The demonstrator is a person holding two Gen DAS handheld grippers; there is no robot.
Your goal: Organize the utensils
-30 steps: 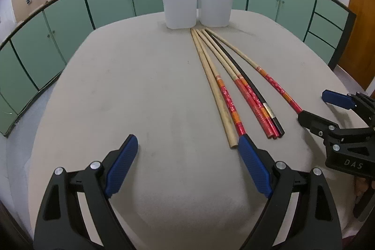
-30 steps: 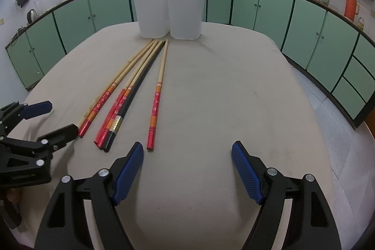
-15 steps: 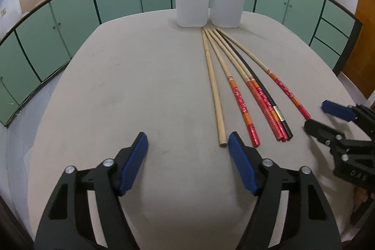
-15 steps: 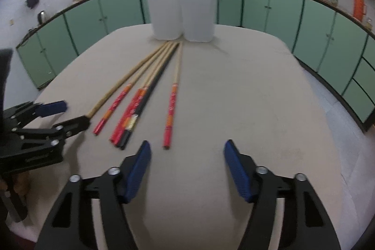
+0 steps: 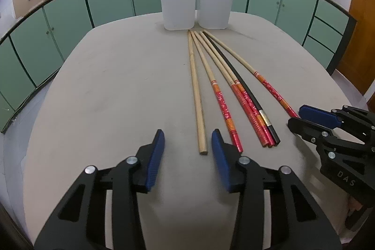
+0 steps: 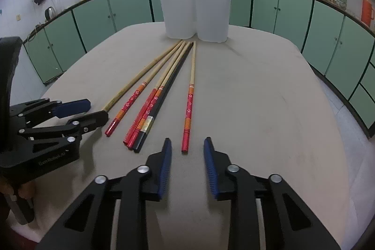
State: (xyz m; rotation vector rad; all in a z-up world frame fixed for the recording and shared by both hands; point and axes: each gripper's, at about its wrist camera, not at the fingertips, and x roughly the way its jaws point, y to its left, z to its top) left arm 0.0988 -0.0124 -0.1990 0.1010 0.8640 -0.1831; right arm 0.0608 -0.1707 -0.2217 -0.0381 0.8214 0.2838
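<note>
Several long chopsticks lie fanned on the grey table, tips toward two white holders [image 5: 196,0] [image 6: 195,13] at the back. My left gripper [image 5: 188,141] is open, low over the table, its jaws on either side of the near end of a plain wooden chopstick [image 5: 196,95]. My right gripper [image 6: 187,148] is open, its jaws on either side of the near end of a lone red-handled chopstick [image 6: 189,98]. Between them lie a red-handled chopstick [image 5: 222,104], two more red ones and a black one [image 5: 243,90]. Each holder has a stick standing in it.
The table [image 5: 117,90] is rounded with edges close on both sides. Green cabinets [image 5: 65,22] ring the room. The right gripper shows in the left wrist view [image 5: 311,121], and the left gripper in the right wrist view [image 6: 77,111].
Both grippers moved forward toward the chopstick ends and their jaws narrowed. The left now brackets the plain stick, the right brackets the lone red-handled stick.
</note>
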